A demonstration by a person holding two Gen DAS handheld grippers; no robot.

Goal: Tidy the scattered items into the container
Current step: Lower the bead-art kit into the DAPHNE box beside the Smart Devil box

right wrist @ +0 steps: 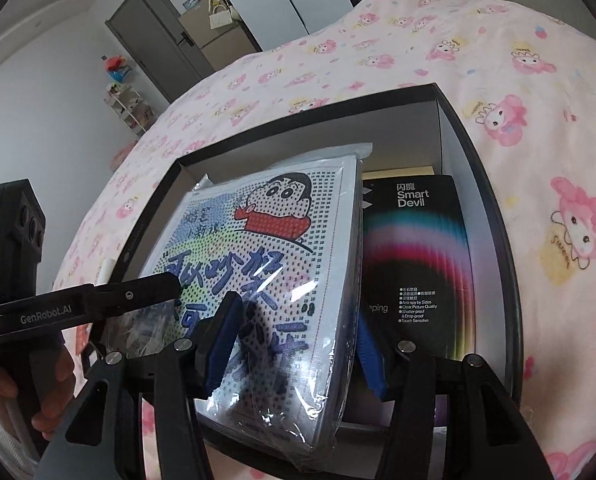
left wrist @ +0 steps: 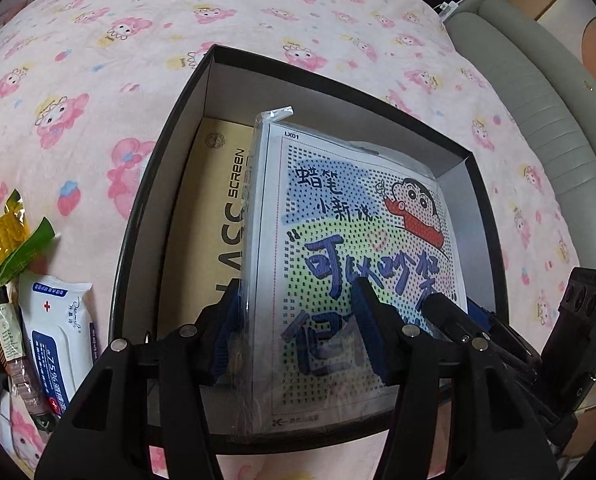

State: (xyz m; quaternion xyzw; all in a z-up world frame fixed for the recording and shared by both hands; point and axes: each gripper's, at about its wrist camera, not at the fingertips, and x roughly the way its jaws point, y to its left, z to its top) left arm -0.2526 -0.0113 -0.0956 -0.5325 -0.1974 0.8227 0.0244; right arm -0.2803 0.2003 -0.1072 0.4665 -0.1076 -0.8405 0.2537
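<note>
Plastic-wrapped flat packet [left wrist: 357, 240] over black box [left wrist: 482, 184]

Both grippers are matte black plastic with ribbed blue pads [left wrist: 367, 332] and round silver bolts at the finger joints. The left gripper [right wrist: 138, 294] bears white "GenRobot.AI" lettering. A white ribbed cuff [right wrist: 2, 436] shows at the wrist.

Pink-printed bed [left wrist: 138, 60] carries black box [left wrist: 138, 216], wipes pack [left wrist: 58, 328].
</note>
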